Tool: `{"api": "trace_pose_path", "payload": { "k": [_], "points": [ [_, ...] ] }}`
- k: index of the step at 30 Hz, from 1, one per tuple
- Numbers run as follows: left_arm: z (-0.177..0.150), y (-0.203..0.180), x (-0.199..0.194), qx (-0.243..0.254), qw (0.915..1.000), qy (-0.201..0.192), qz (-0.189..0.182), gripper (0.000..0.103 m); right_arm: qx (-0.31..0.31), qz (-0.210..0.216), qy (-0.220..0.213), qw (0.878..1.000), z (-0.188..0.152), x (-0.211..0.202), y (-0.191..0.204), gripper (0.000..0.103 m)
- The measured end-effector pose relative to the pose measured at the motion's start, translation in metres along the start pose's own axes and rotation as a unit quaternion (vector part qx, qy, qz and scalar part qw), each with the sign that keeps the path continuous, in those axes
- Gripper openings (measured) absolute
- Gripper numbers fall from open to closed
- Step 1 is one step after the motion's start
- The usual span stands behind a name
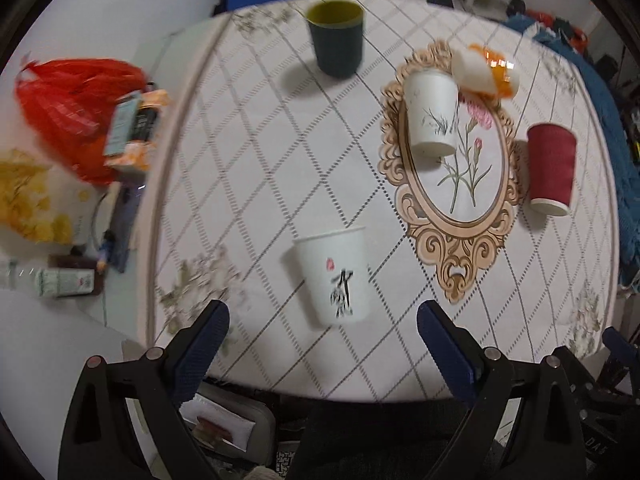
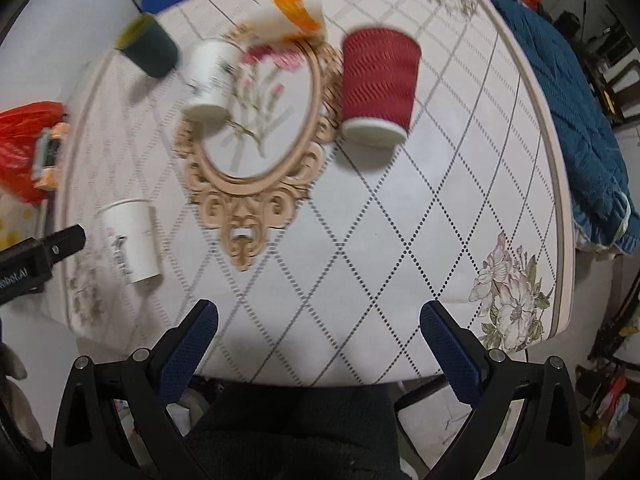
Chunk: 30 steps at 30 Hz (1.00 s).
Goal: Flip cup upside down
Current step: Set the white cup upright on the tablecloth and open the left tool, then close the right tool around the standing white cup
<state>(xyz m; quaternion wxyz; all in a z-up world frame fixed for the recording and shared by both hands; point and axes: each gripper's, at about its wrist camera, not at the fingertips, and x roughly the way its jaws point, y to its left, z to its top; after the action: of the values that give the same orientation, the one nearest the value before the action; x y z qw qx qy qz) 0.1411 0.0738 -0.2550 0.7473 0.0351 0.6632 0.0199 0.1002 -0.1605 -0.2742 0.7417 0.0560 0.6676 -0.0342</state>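
Several cups stand on the patterned tablecloth (image 1: pixel 280 152). A white paper cup with black calligraphy (image 1: pixel 334 276) stands upright just ahead of my open, empty left gripper (image 1: pixel 322 320); it also shows in the right wrist view (image 2: pixel 130 240). A dark green cup with a yellow inside (image 1: pixel 337 36) stands upright at the far side. A white cup with a bamboo print (image 1: pixel 432 114) and a red ribbed cup (image 1: pixel 552 168) stand rim-down. My right gripper (image 2: pixel 318 320) is open and empty, well short of the red cup (image 2: pixel 378 88).
An orange and white cup (image 1: pixel 486 70) lies on its side at the far end of the oval flower print. A red bag (image 1: pixel 76 108), boxes and bottles lie on the floor to the left. A blue quilt (image 2: pixel 568 120) lies along the table's right edge.
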Motion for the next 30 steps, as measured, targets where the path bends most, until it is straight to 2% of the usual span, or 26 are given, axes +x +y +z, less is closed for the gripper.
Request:
{"api": "trace_pose_path", "payload": {
  "k": [10, 15, 22, 27, 30],
  "points": [
    [-0.066, 0.046, -0.086, -0.047, 0.9971, -0.057, -0.019, 0.096, -0.039, 0.03, -0.09, 0.995, -0.052, -0.113, 0.043, 0.103],
    [-0.086, 0.065, -0.105, -0.058, 0.9955, -0.07, -0.027, 0.096, -0.05, 0.047, -0.118, 0.991, -0.072, -0.155, 0.061, 0.103],
    [-0.103, 0.09, -0.102, -0.08, 0.9942, -0.067, -0.025, 0.096, -0.082, 0.059, -0.122, 0.987, -0.08, -0.166, 0.097, 0.103],
    [-0.106, 0.108, -0.085, -0.108, 0.9925, -0.054, -0.02, 0.096, -0.108, 0.058, -0.113, 0.986, -0.073, -0.153, 0.125, 0.103],
    [-0.103, 0.118, -0.07, -0.125, 0.9908, -0.051, -0.003, 0.096, -0.126, 0.063, -0.101, 0.985, -0.061, -0.137, 0.141, 0.103]
  ]
}}
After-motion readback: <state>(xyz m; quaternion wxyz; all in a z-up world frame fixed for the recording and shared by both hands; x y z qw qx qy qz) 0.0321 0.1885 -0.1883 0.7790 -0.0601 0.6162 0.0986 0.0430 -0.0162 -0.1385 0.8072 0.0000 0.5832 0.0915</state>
